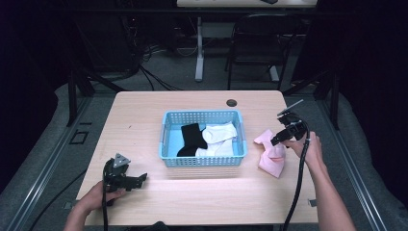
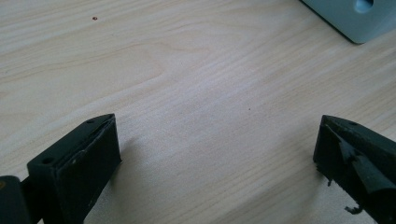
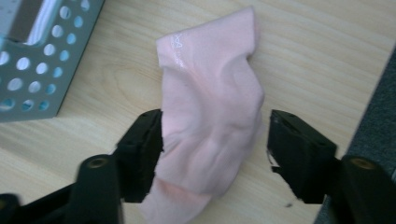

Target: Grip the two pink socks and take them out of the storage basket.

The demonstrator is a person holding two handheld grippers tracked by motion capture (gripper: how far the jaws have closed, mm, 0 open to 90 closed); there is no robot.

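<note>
**Jaws apart on both grippers, pink sock between the right pair**

Jaws of my right gripper stand apart around the pink sock; the left pad brushes it, the right stands off. White lettering by its cuff is unreadable. It lies right of the blue basket, near the table edge. My left gripper gapes over bare wood, lower left.

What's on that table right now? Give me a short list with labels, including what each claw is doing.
table: light wood
basket: blue, perforated, mid-table
in basket: black sock, white socks
pink sock: lying on the table, right of the basket
right claw: open, jaws either side of the pink sock, not pressing it
left claw: open, over bare table, nothing between its jaws
</note>
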